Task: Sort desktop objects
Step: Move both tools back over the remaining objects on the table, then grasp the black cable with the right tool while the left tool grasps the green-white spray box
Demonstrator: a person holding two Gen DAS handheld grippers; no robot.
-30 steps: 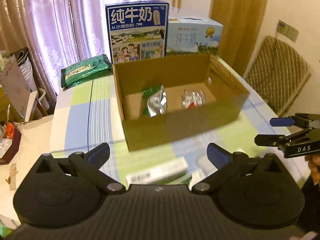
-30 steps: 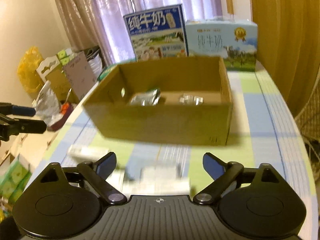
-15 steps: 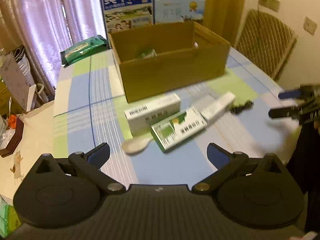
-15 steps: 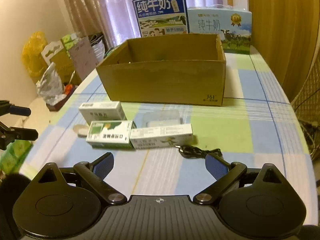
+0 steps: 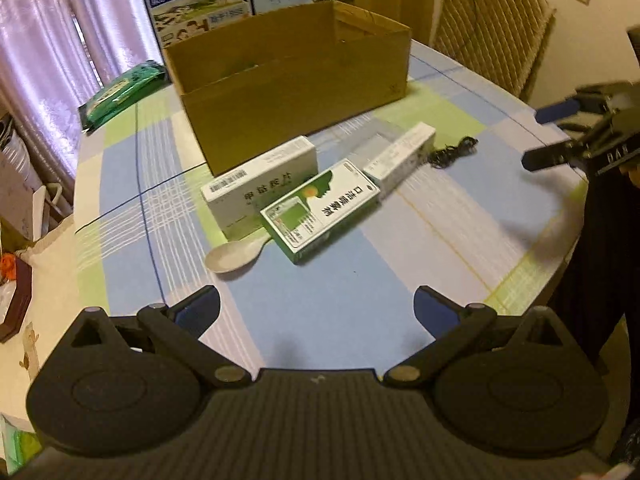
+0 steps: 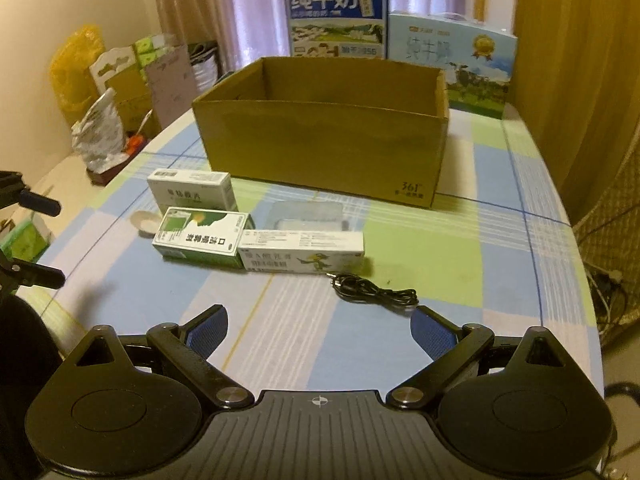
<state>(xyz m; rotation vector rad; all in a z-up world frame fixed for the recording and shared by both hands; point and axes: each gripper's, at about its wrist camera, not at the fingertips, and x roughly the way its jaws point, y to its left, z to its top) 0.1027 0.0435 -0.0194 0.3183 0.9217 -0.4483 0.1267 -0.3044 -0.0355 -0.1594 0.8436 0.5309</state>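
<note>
The open brown cardboard box (image 6: 320, 136) stood at twelve o'clock on the checked tablecloth (image 6: 420, 256). Nearer lay a green-and-white carton (image 6: 200, 238), a long white carton (image 6: 302, 254) and a black coiled cable (image 6: 376, 292), ahead of the right gripper (image 6: 318, 328). Both grippers' jaws, the left gripper (image 5: 316, 312) included, stood apart, empty.

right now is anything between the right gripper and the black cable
Nothing visible. The black cable lies on bare tablecloth just ahead of the open right gripper; the long white box sits behind it.
</note>
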